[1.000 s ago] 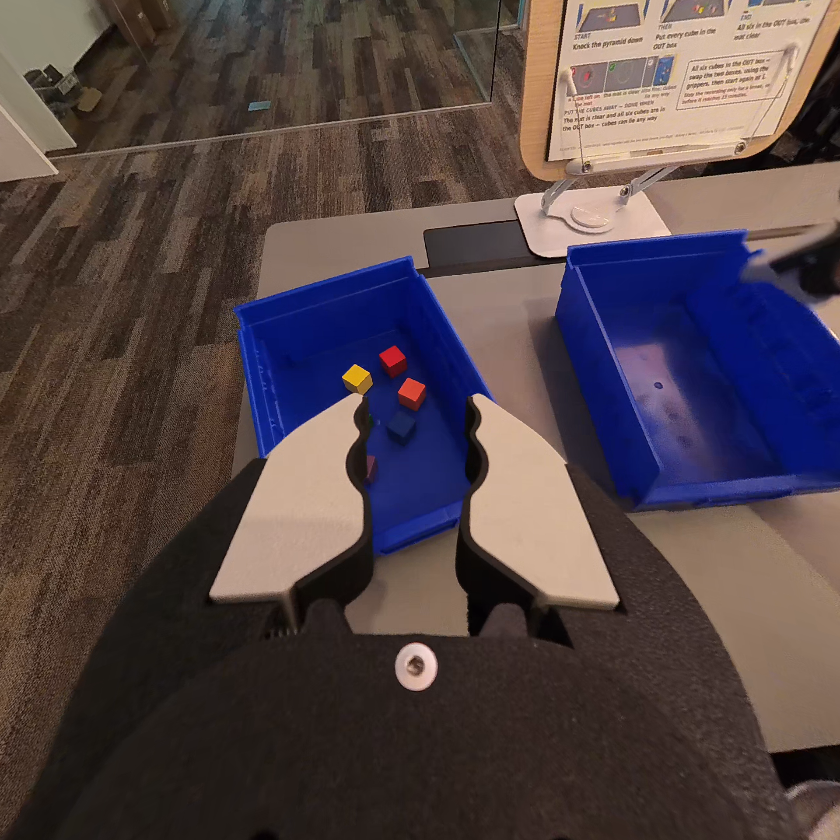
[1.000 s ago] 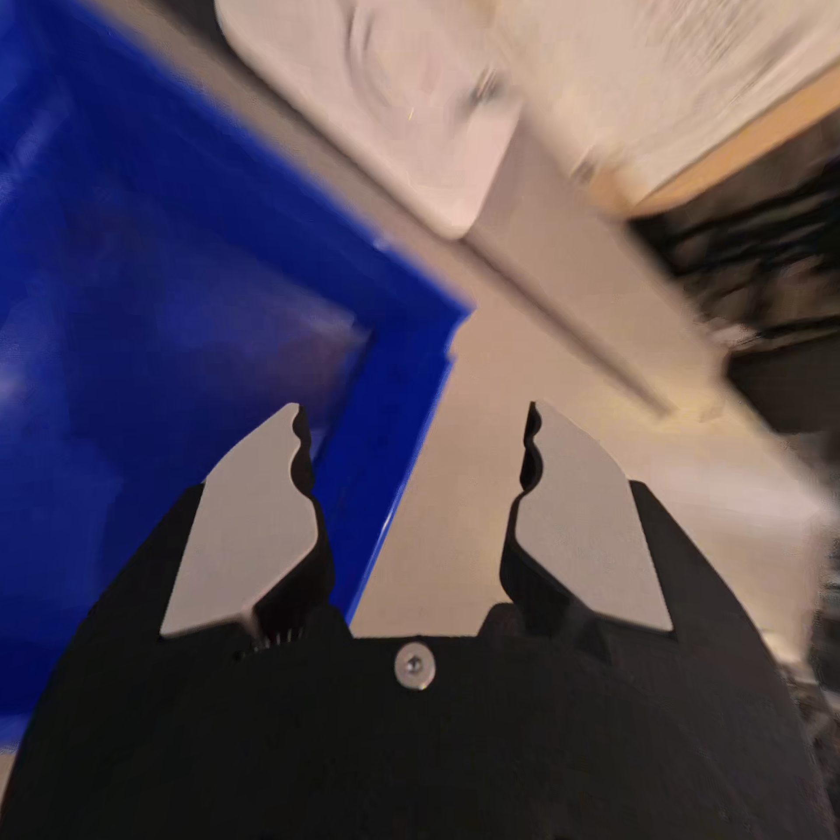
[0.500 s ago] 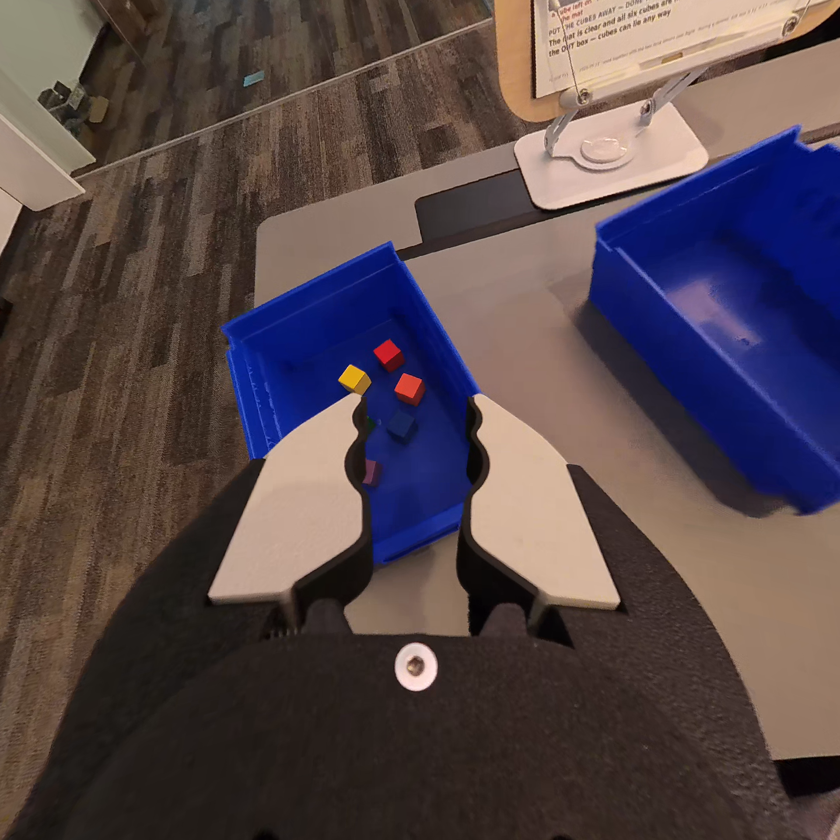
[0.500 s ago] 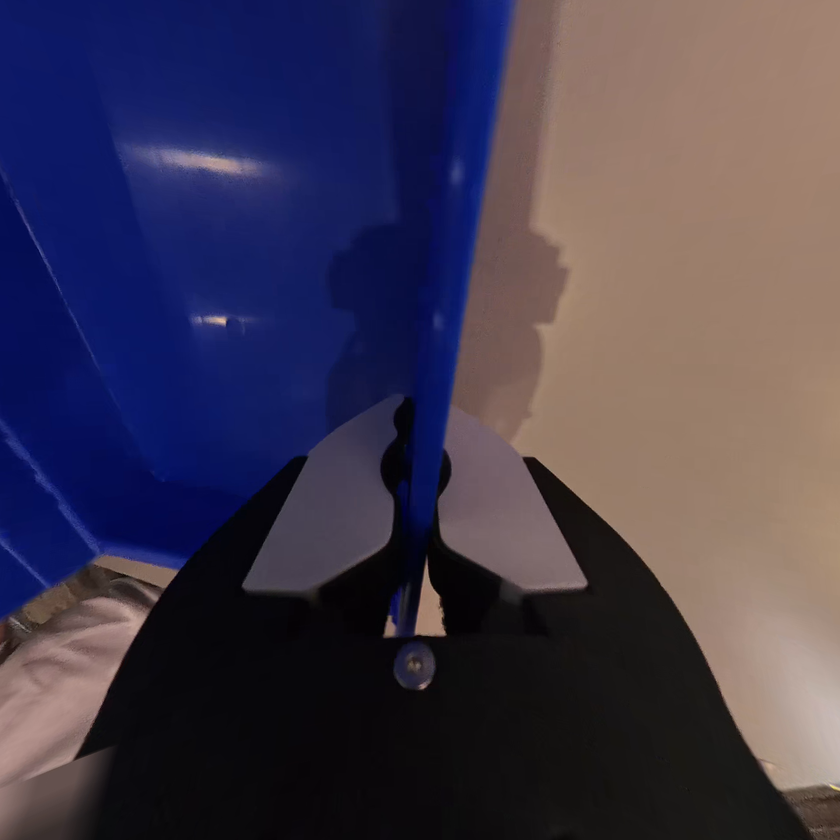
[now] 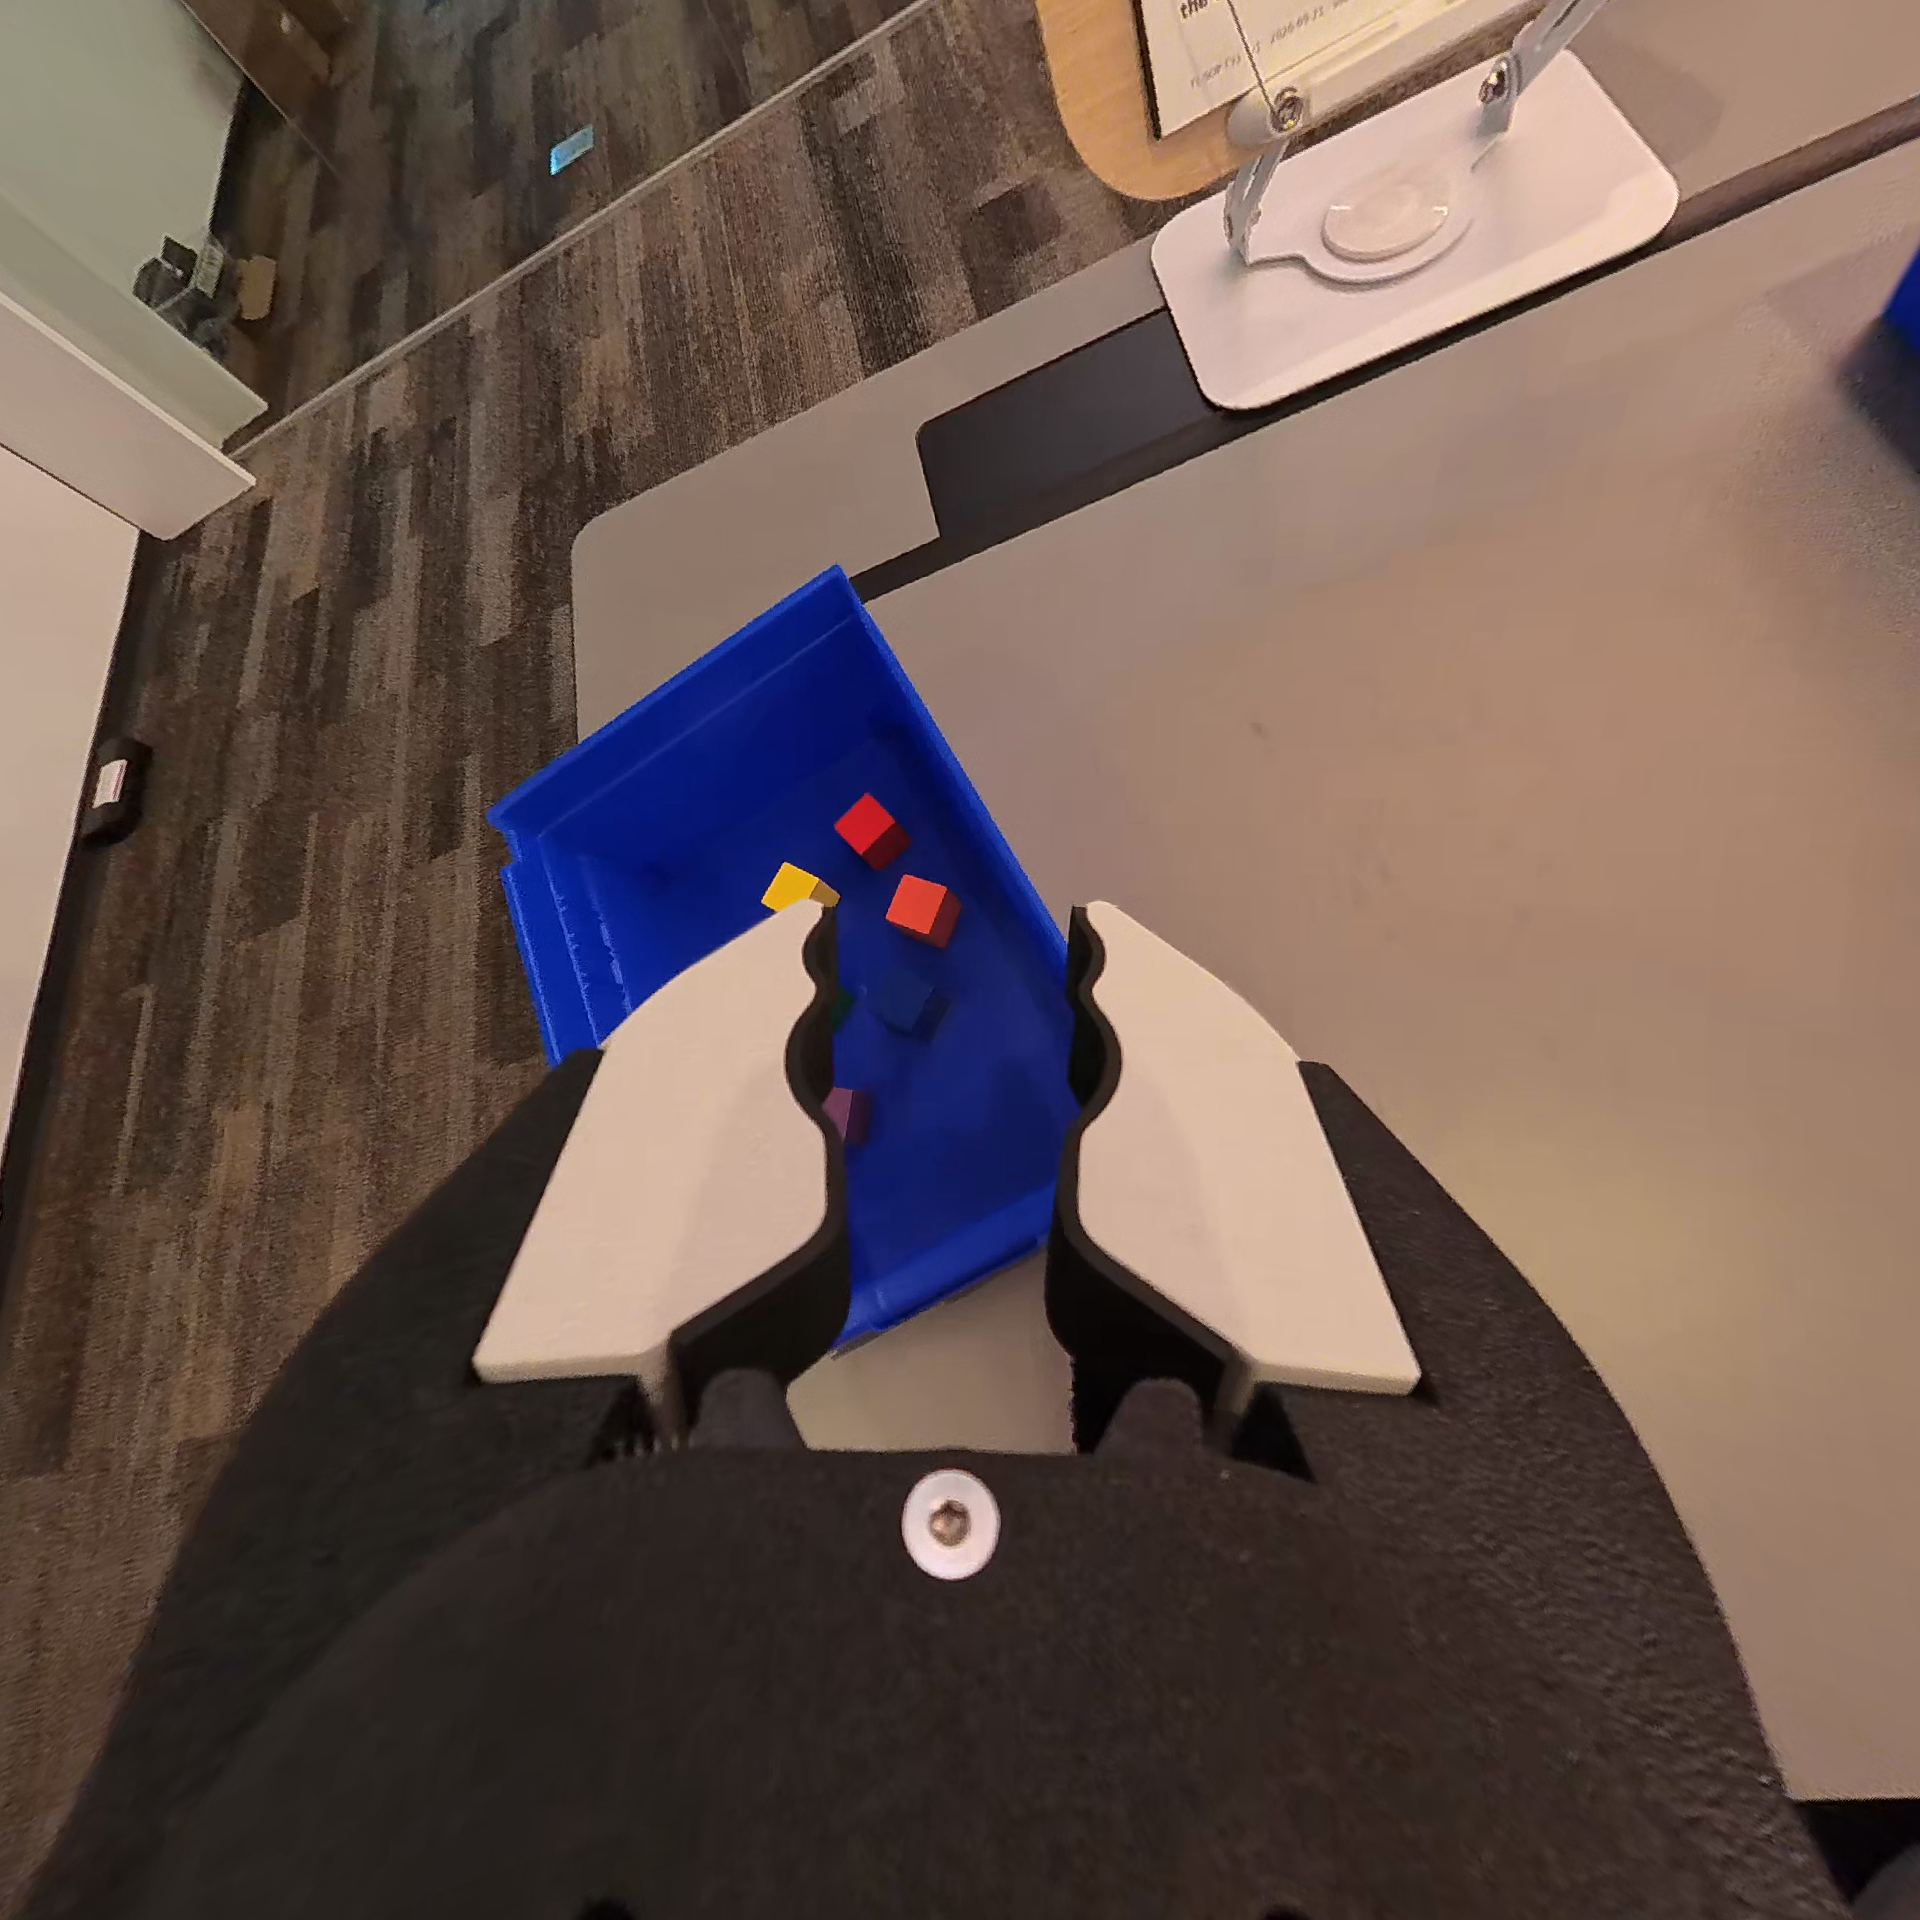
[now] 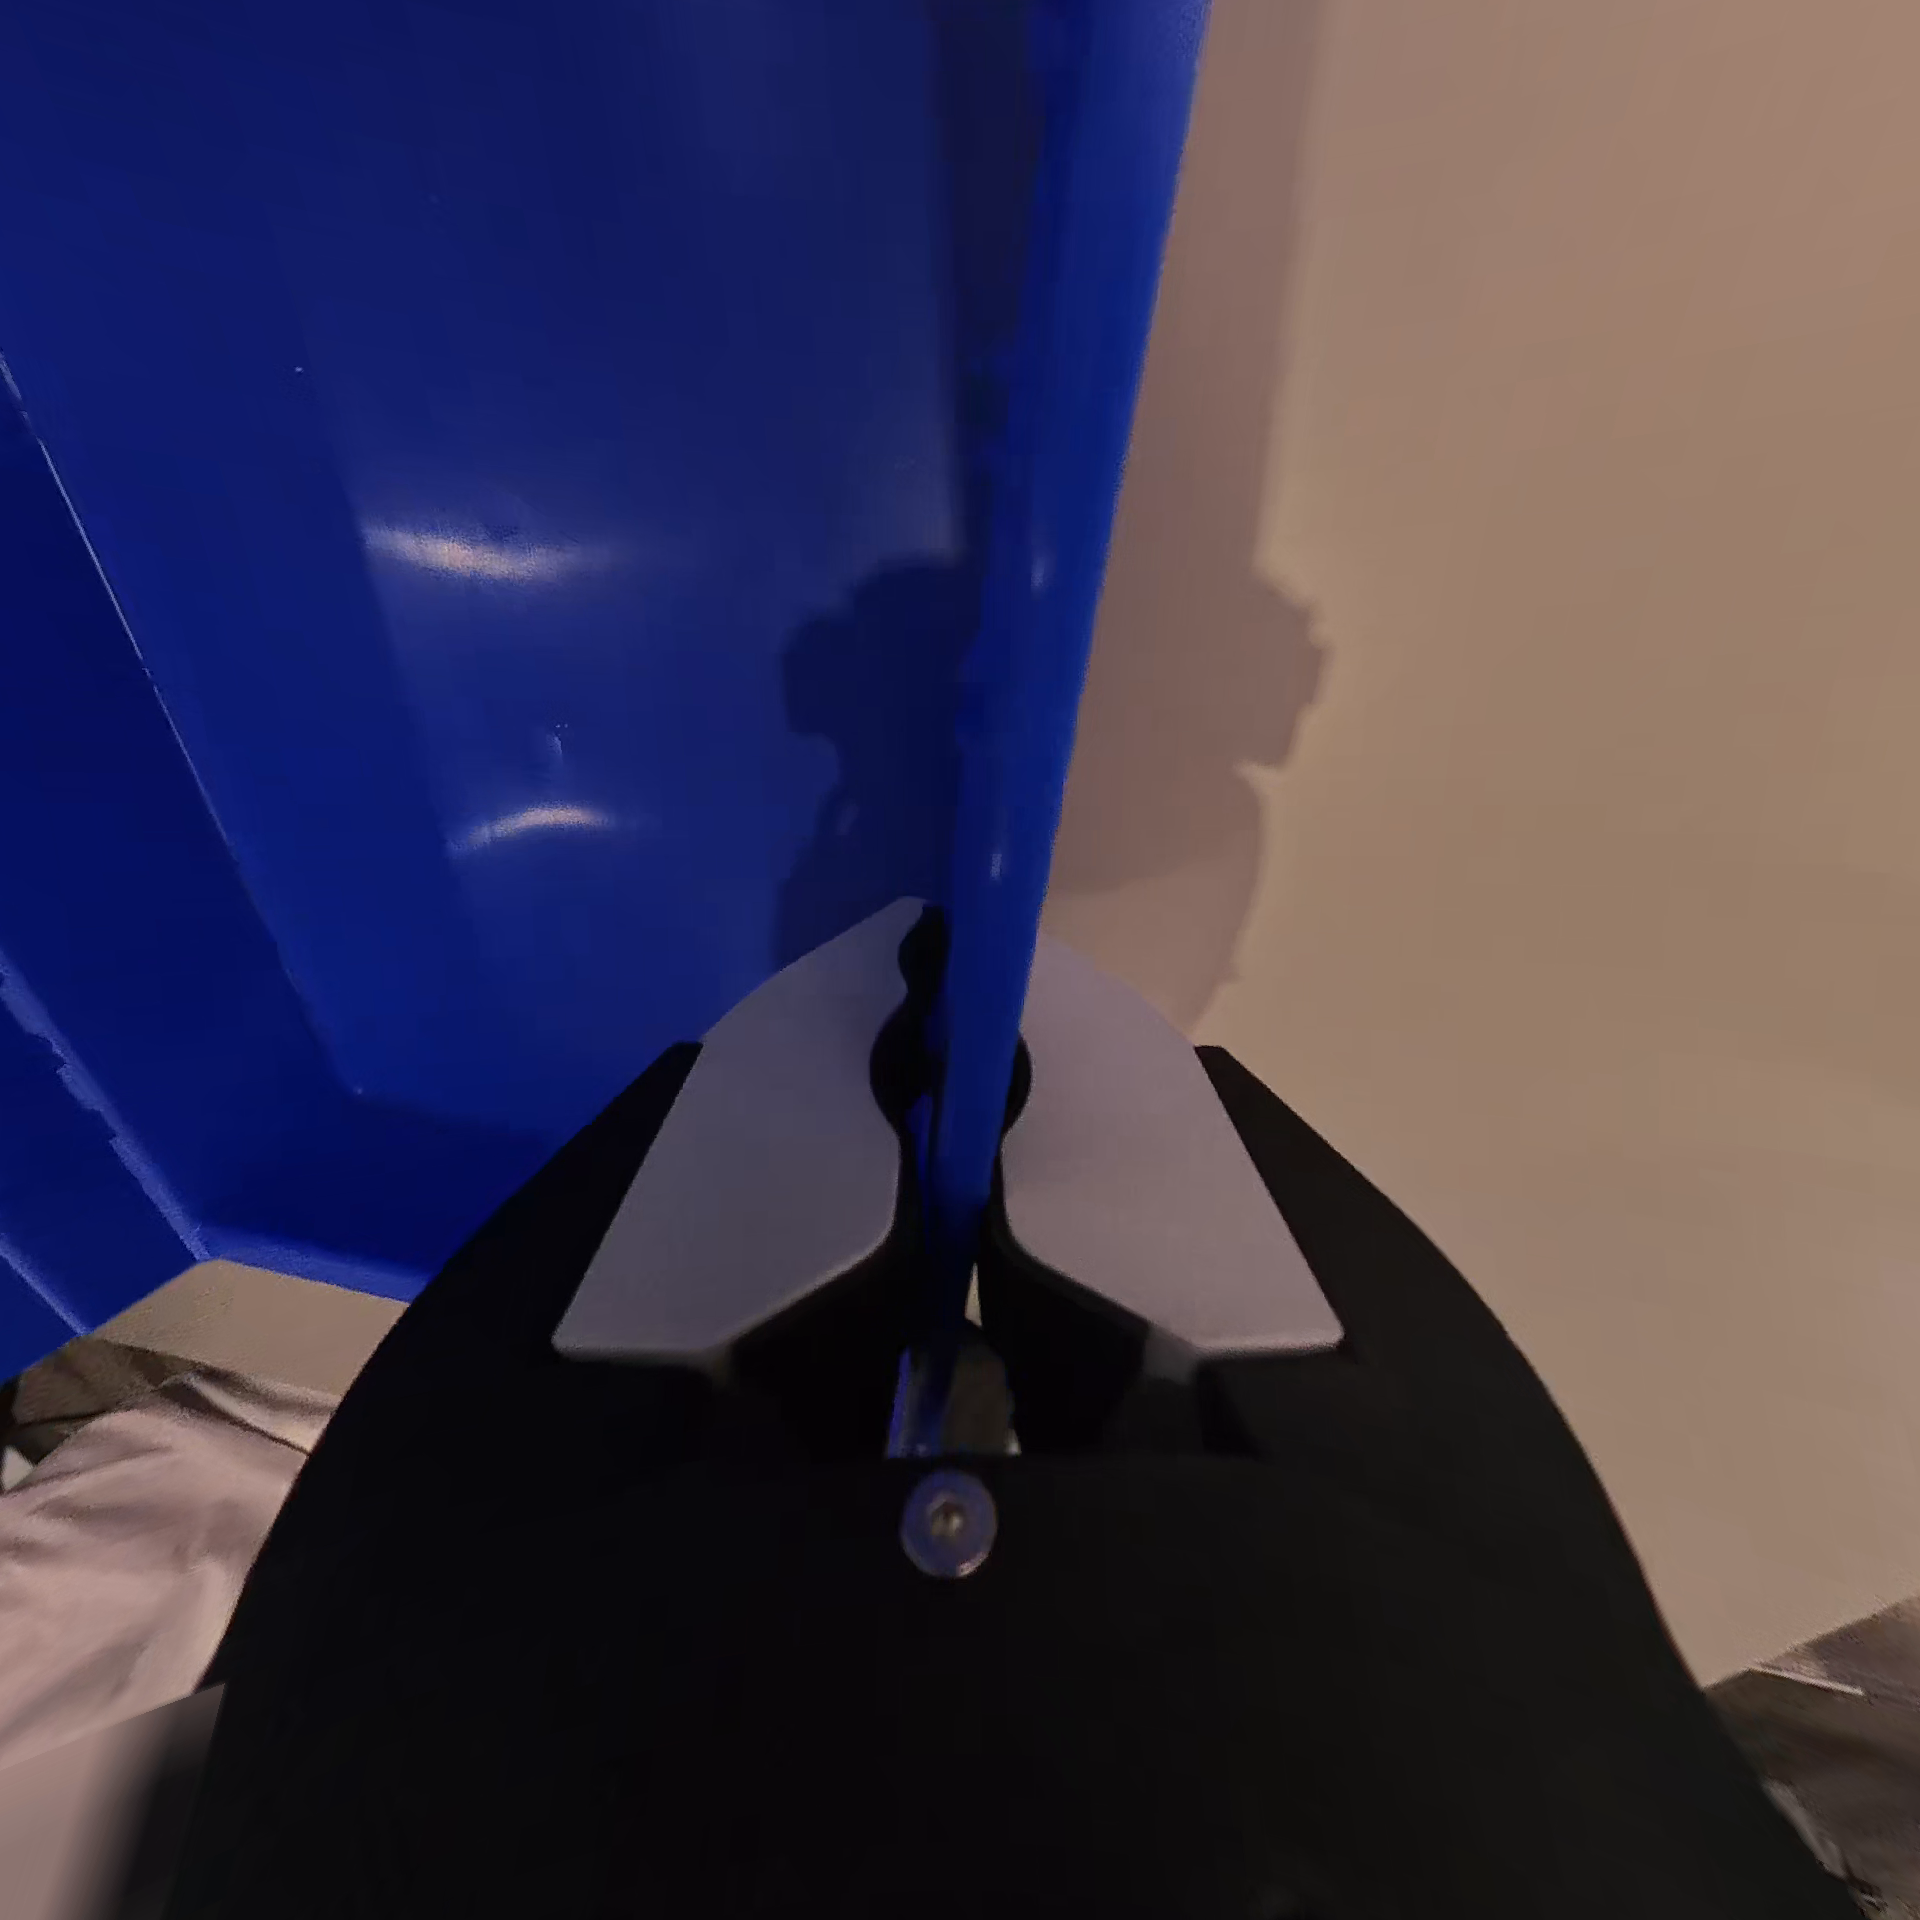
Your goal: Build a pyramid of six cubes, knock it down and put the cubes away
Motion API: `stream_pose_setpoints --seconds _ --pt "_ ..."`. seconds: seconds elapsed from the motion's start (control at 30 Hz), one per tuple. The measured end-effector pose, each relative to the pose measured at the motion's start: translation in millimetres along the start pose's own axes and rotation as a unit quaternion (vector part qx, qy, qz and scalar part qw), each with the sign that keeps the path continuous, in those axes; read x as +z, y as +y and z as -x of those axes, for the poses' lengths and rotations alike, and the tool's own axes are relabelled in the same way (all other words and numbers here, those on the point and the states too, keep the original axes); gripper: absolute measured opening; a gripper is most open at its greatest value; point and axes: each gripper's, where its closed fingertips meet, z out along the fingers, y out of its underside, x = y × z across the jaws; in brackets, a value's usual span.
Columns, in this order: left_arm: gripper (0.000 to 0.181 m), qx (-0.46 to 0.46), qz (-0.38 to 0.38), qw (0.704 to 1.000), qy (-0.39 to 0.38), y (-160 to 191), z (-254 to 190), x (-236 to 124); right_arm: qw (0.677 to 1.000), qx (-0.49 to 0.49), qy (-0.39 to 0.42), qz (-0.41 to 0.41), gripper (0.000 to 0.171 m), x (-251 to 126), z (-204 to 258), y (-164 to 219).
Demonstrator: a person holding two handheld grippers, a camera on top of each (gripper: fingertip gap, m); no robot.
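In the left wrist view my left gripper (image 5: pixel 951 920) is open and empty, hovering over a blue bin (image 5: pixel 675 748) at the table's left edge. In that bin lie a red cube (image 5: pixel 868 828), a yellow cube (image 5: pixel 795 886), an orange cube (image 5: pixel 922 907), a dark blue cube (image 5: pixel 906 1001), a purple cube (image 5: pixel 847 1114) and a sliver of a green one (image 5: pixel 840 1006) behind my left finger. In the right wrist view my right gripper (image 6: pixel 977 930) is shut on the thin side wall (image 6: pixel 1029 520) of a second blue bin, whose inside (image 6: pixel 520 416) shows no cubes.
The grey table (image 5: pixel 1455 831) stretches right of the cube bin. A white stand with an instruction board (image 5: pixel 1403 229) sits at the back, beside a black strip (image 5: pixel 1039 436). The floor lies left of the table. A sliver of the second bin (image 5: pixel 1907 301) shows at the right edge. The grippers' ends are close to 65 centimeters from one another.
My right gripper closed on the empty bin's wall and keeps hold. That bin has slid out of the left wrist view to the right. My left gripper stays open over the cube bin.
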Motion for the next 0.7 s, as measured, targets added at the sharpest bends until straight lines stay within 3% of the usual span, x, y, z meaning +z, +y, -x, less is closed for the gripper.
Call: stream_pose_setpoints --seconds 0.27,0.53,0.57,0.63,0.7 --pt "0.045 0.003 0.03 0.999 -0.012 2 -1 15 0.999 0.051 0.002 -0.001 0.007 -14 -91 37" --pt "0.053 -0.03 0.051 0.998 -0.016 10 18 32 0.998 0.056 0.002 -0.034 0.006 -17 -112 43" --pt "0.055 -0.038 0.053 0.998 -0.017 14 25 32 0.998 0.05 0.009 -0.045 0.009 -18 -112 42" --pt "0.058 -0.068 0.058 0.996 -0.029 27 47 32 0.995 0.042 0.037 -0.082 0.035 -27 -117 36" --pt "0.059 -0.127 0.068 0.988 -0.048 50 77 31 0.989 0.041 0.057 -0.134 0.04 -45 -119 29"
